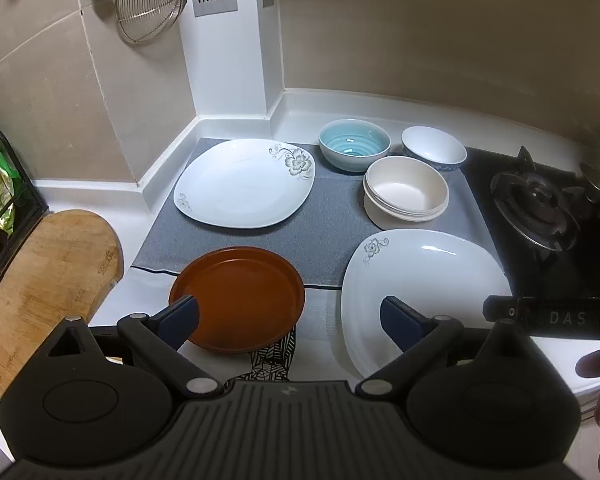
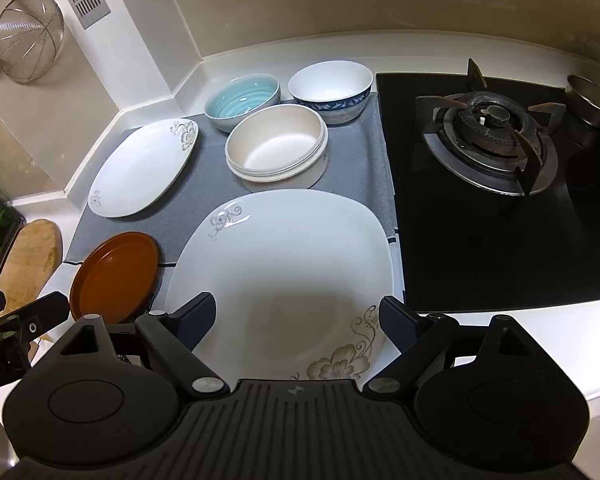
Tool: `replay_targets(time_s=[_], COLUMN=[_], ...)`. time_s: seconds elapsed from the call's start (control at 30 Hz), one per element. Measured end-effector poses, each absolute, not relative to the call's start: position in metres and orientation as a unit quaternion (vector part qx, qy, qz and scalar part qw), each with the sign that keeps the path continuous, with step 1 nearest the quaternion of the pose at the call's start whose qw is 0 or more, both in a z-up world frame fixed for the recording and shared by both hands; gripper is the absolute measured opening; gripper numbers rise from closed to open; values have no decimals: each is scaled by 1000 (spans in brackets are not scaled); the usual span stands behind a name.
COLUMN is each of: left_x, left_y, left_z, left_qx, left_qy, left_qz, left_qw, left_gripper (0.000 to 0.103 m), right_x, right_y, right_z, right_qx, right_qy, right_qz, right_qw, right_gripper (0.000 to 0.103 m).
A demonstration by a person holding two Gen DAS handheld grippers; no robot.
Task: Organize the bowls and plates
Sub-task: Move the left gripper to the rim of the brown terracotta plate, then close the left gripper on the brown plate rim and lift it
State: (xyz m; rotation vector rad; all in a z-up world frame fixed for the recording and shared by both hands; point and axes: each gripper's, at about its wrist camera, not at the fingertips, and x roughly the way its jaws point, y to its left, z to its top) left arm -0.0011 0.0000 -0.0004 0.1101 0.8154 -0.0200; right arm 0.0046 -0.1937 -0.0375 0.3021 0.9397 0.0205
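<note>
Hovering over the bench [image 1: 148,208] with both tools spread wide and grasping nothing, the person seems to be at the very start of the sorting: every dish lies apart and nothing is stacked except the cream bowl [image 2: 278,146], whose ringed rim suggests several nested together. The left tool [image 1: 290,318] hangs above the brown plate [image 1: 240,300], which sits at the front edge of the grey mat [image 1: 320,232]; the right tool [image 2: 298,322] hangs above the near white plate [image 2: 284,276], which lies beside the stove [image 2: 496,136]. A second white plate [image 1: 246,184] rests at the back left of the mat, with the blue bowl [image 1: 354,142] and the blue-patterned white bowl [image 2: 332,88] behind the cream one. The likely next move is to pinch the near white plate by its rim, which calls for a low, flat approach and a firm grip on slick glaze. Readable writing is scant: "DAS" on the right tool's side in the left view, and what looks like "ot.AI" on the left tool in the right view
</note>
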Motion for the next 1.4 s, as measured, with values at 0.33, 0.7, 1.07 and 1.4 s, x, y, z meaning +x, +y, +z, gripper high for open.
replay_targets(time_s=[0.33,0.7,1.07,1.4], left_x=[30,70,87,100], left_y=[20,82,134,158], left_z=[-11,-33,-57,-65], left_qx=[33,-13,-18,-40], left_qy=[395,413,423,423], left_qz=[-43,-89,-99,-119], left_qw=[917,906,901,897], left_gripper=[90,18,18,19], right_x=[15,42,60,72], right_y=[-177,-118,-64,-25], right_z=[-31,-25,-37,-36], right_qx=[128,101,82,69], right_qy=[440,446,457,449], right_qz=[16,32,25,24], right_qw=[888,889,885,891], right_gripper=[81,53,28,28])
